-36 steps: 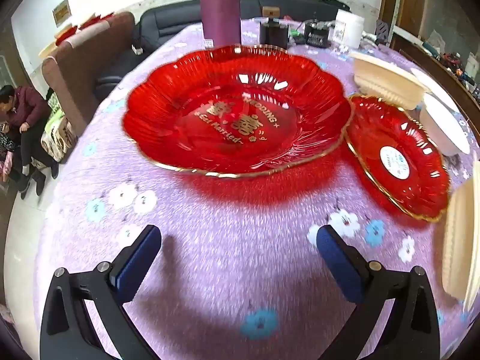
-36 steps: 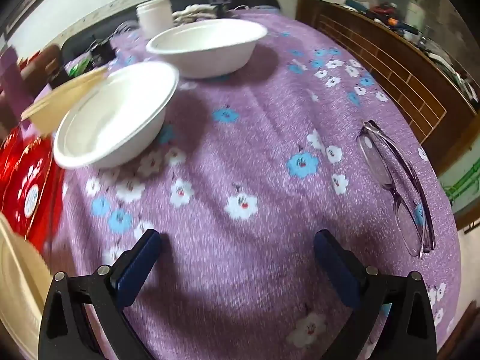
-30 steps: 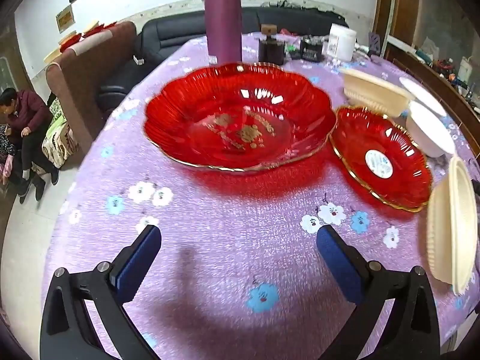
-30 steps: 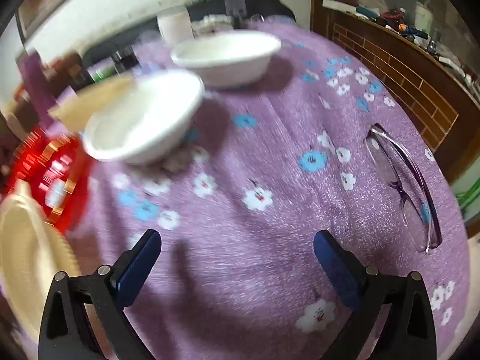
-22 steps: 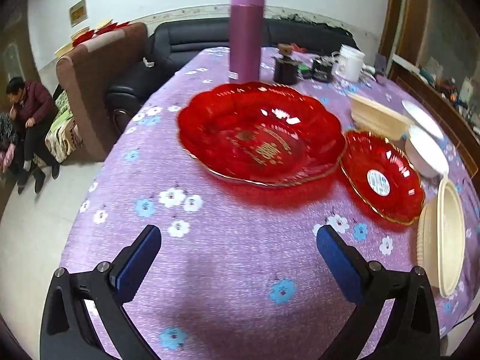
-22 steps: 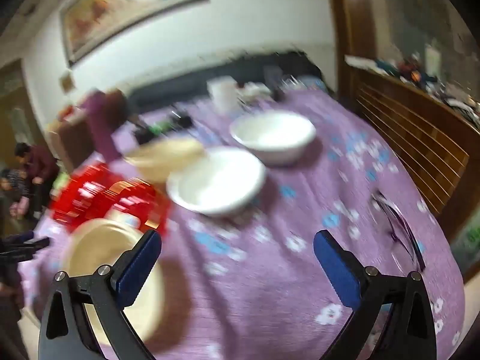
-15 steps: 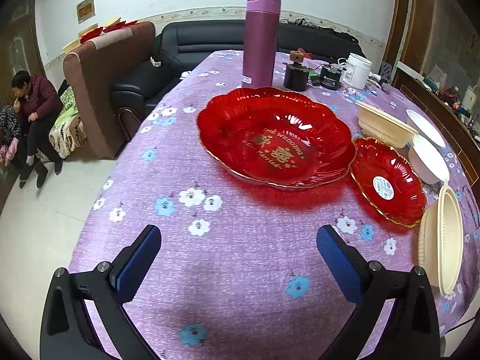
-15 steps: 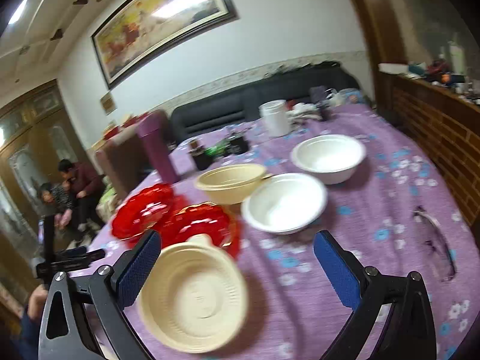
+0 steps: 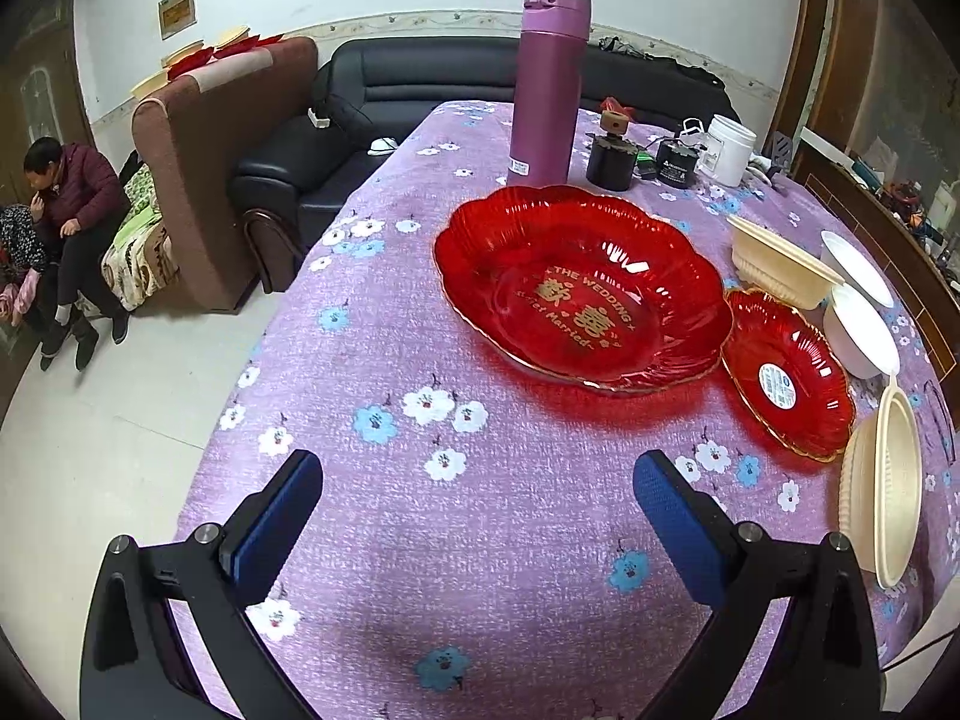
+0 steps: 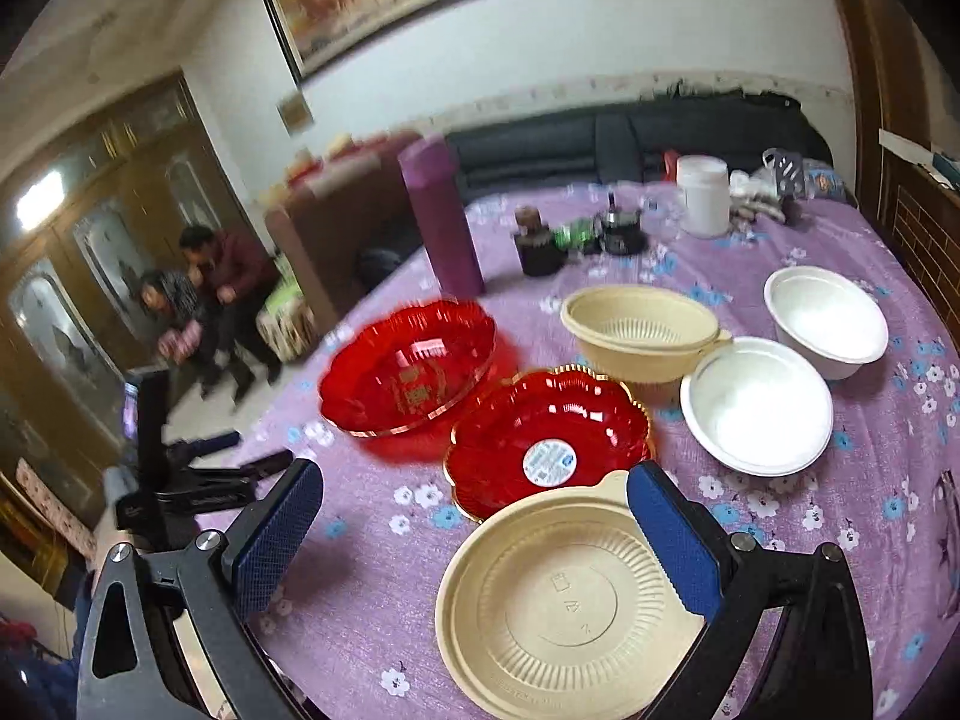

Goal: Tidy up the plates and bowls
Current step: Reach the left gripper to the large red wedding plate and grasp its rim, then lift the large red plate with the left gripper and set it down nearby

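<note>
We see the left gripper (image 9: 477, 516) and right gripper (image 10: 474, 516) both spread wide, grasping nothing, above the surface (image 9: 540, 570). The large red plate (image 9: 582, 294) touches the small red plate (image 9: 786, 372) (sticker at its centre); cream bowls and white bowls sit beside them.

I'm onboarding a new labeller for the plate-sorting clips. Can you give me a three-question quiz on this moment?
1. True or false: the left gripper holds a plate.
2. How many white round bowls stand on the purple flowered tablecloth?
3. Which dish lies nearest the right gripper: A) large red scalloped plastic plate, B) small red scalloped plate with a white sticker, C) flat cream ribbed plastic dish?

Key: 1. False; its jaws are open and empty. 2. Two. 3. C.
</note>
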A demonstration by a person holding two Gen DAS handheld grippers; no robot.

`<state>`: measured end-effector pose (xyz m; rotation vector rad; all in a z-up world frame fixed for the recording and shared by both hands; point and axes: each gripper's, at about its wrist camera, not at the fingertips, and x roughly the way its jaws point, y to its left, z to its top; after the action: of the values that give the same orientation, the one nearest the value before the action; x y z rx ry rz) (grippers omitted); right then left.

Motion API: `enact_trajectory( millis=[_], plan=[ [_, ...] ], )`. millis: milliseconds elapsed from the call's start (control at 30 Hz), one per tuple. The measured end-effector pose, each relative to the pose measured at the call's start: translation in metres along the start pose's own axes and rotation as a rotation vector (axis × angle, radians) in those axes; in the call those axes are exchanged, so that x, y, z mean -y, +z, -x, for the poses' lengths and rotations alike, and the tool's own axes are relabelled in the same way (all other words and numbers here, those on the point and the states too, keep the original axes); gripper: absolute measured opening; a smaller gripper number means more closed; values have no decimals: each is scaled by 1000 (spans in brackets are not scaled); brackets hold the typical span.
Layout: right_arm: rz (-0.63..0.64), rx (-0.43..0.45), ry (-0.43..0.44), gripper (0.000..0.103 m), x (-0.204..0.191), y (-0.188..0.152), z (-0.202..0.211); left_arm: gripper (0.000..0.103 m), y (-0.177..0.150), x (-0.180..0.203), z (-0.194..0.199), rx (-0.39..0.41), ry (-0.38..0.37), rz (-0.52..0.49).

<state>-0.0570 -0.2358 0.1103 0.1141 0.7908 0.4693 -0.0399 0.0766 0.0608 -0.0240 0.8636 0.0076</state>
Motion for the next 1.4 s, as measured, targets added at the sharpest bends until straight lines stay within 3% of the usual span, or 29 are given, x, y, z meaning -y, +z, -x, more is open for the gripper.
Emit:
enact_trajectory(
  millis=[267, 367, 467, 567, 633, 700, 767, 833, 900, 1133, 1267, 1300, 1400],
  plan=[
    [10, -195, 10, 101, -9, 33, -65, 103, 22, -2, -9, -22, -13, -12],
    [-23, -233, 9, 92, -5, 48, -82, 103, 33, -4, -13, -16, -26, -8],
    [-38, -275, 26, 71, -4, 61, -100, 103, 45, -7, -23, -30, -31, 8],
    [-51, -307, 16, 63, -2, 72, -121, 102, 57, -10, -31, -33, -29, 13],
    [-61, -324, 5, 61, 0, 78, -136, 91, 64, -10, -36, -29, -26, 7],
    [-75, -341, 6, 51, 4, 84, -151, 85, 71, -12, -46, -57, -18, 17],
    [-82, -354, -8, 47, 8, 87, -163, 81, 76, -15, -55, -73, -50, 33],
    [-91, -360, -22, 47, 12, 91, -173, 56, 82, -17, -64, -90, -57, 35],
    [-109, -380, -13, 46, 16, 94, -183, 48, 87, -20, -74, -111, -58, 52],
    [-133, -405, -20, 41, 23, 98, -207, 48, 95, -34, -98, -150, -58, 109],
    [-136, -425, -45, 26, 25, 96, -219, 48, 97, -36, -114, -169, -68, 116],
    [-141, -431, -40, 24, 26, 96, -223, 43, 98, -35, -117, -171, -77, 116],
    [-150, -433, -45, 16, 27, 95, -228, 16, 97, -31, -126, -190, -112, 117]
  ],
)
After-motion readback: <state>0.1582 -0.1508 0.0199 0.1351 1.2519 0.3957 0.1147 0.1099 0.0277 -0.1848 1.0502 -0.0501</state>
